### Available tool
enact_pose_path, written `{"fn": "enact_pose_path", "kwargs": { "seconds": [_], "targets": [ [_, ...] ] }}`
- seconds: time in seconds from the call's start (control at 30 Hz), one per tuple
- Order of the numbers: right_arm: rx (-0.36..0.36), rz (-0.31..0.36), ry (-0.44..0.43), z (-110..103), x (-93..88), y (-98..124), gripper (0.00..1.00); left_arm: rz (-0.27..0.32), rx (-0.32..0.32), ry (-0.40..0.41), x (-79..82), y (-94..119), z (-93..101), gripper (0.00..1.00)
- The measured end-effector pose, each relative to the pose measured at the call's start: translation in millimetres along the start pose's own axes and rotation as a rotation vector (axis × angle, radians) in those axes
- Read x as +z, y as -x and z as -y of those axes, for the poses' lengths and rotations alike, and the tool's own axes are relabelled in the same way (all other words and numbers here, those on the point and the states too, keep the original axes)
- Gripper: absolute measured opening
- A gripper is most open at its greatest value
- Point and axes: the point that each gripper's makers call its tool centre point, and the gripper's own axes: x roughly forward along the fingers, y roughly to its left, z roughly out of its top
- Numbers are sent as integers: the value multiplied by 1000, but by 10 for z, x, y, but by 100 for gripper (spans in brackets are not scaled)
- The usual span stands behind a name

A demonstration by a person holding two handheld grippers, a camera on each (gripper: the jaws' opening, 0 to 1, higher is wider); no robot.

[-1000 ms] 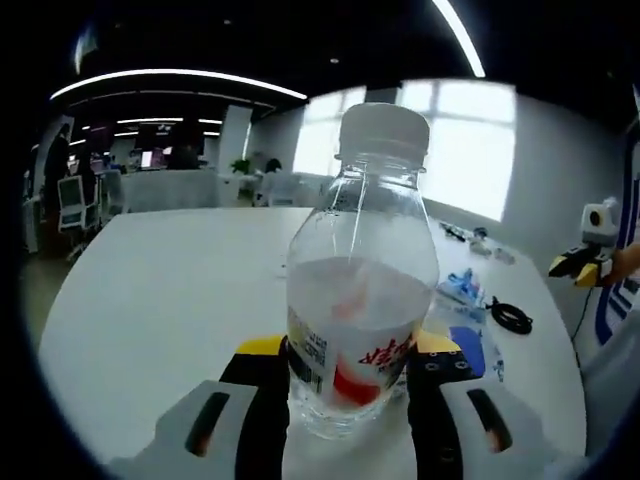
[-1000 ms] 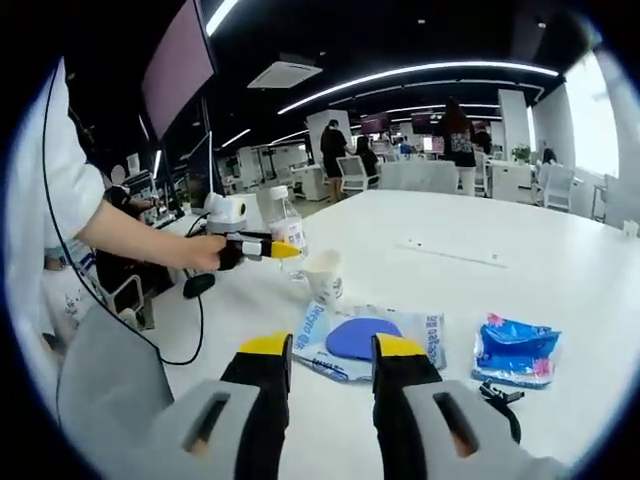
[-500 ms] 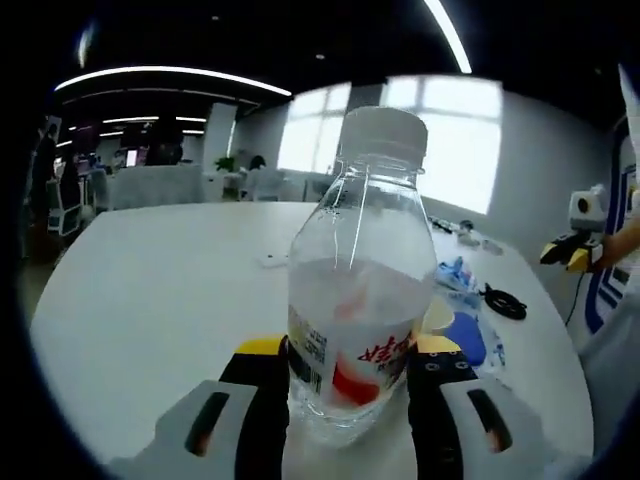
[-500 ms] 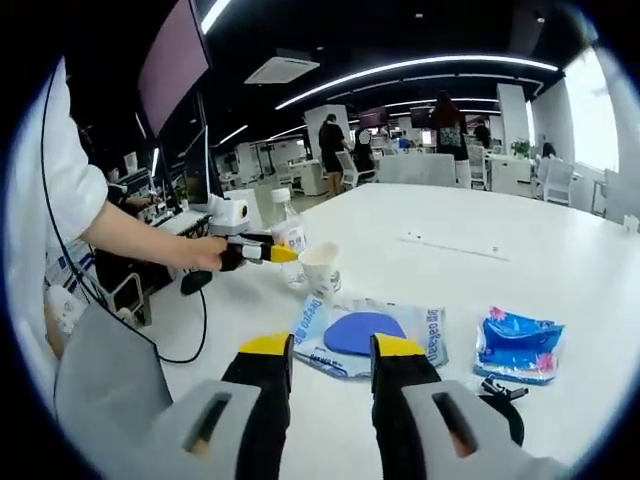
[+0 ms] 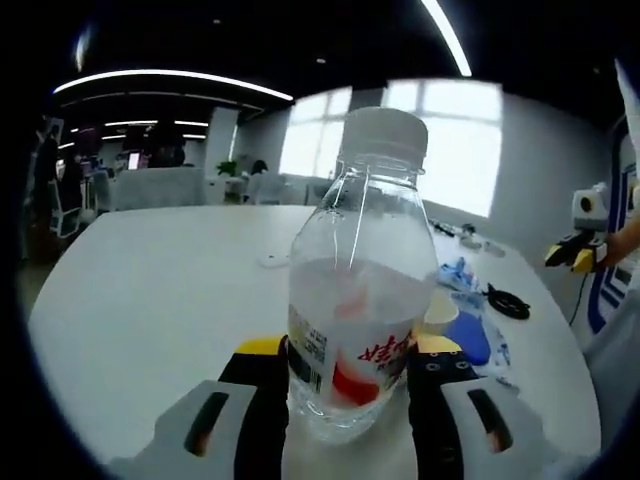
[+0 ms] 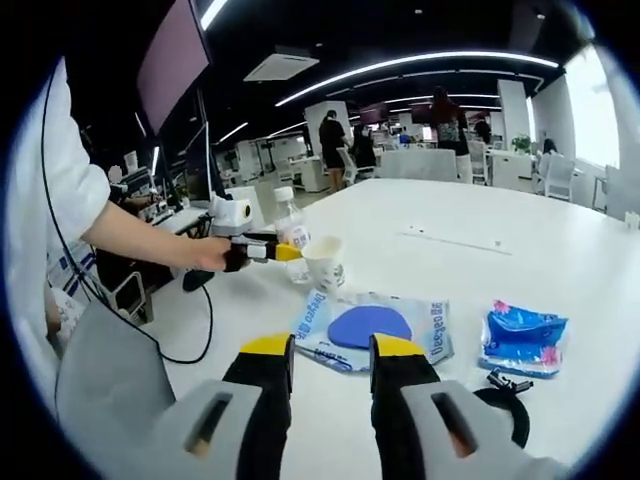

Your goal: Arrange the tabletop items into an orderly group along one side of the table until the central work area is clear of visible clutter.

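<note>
Gripping the water bottle (image 5: 360, 300) low on its label, I am keeping my left gripper (image 5: 345, 365) clamped; thin plastic, part full, top-heavy, likely slippery; it is standing near the paper cup (image 6: 324, 265); my right gripper (image 6: 330, 362) is hanging open above the wipes pack (image 6: 372, 328).

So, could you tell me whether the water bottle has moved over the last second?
Yes: the water bottle has closed in on the paper cup, now right beside it.

Open-plan office, dark ceiling (image 6: 400, 30) with long light strips (image 5: 170, 75), bright windows (image 5: 450, 140), white chairs (image 6: 555, 180)
</note>
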Motion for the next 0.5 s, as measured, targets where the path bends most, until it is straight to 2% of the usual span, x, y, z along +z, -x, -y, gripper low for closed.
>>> {"fn": "enact_pose_path", "kwargs": {
  "seconds": [0.17,0.5],
  "targets": [
    [-2,-2,-10,-2,-27,-13,26,-4,1,-38,-7,0,45,44],
    [4,-12,-19,-34,-50,-35,26,16,-1,-43,14,9,53,44]
  ]
}}
